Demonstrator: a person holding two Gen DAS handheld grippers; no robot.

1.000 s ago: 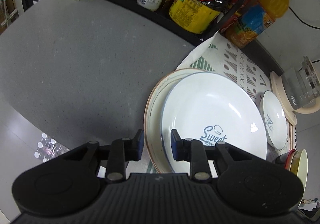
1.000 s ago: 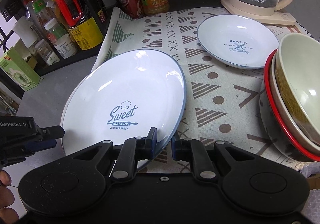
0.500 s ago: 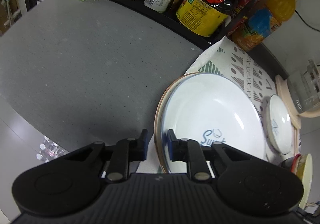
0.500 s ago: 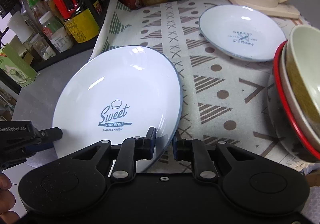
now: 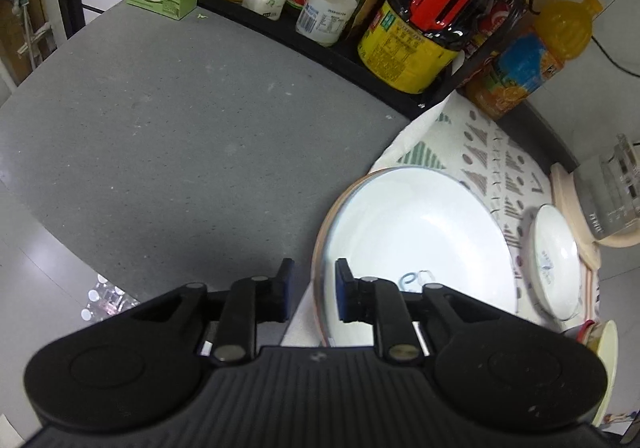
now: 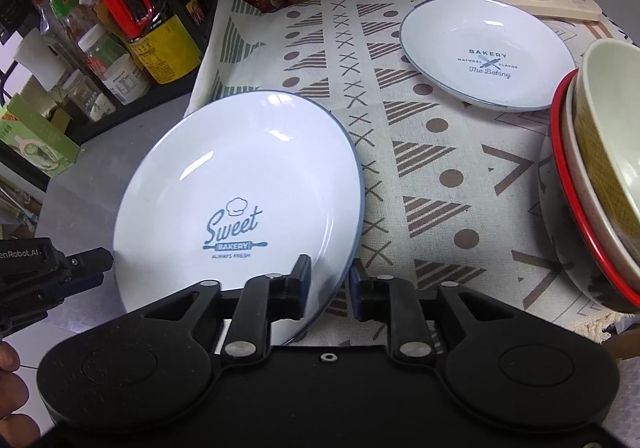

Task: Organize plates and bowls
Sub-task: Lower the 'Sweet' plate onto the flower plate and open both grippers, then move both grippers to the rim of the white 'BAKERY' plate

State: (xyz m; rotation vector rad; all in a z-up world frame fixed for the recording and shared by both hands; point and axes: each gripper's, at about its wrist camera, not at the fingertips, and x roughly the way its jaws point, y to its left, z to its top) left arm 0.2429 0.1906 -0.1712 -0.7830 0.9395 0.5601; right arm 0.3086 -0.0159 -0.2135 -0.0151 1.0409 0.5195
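Right gripper (image 6: 329, 280): jaws straddle the near rim of the large white "Sweet Bakery" plate with a blue edge (image 6: 240, 203), gap visible on both sides, not clamped. Left gripper (image 5: 310, 288): jaws likewise apart around the plates' left rim. The plate sits at the left edge of the patterned cloth (image 6: 400, 151), covering a brown-rimmed plate (image 5: 320, 244) beneath; mostly hidden.

Left gripper (image 5: 310, 290) held low, 2 jaws parted, plate rim straddled between them without clear contact. Right gripper (image 6: 330, 290) likewise parted, rim seen in gap. Left gripper (image 6: 56, 274) seen at frame edge in right wrist view.
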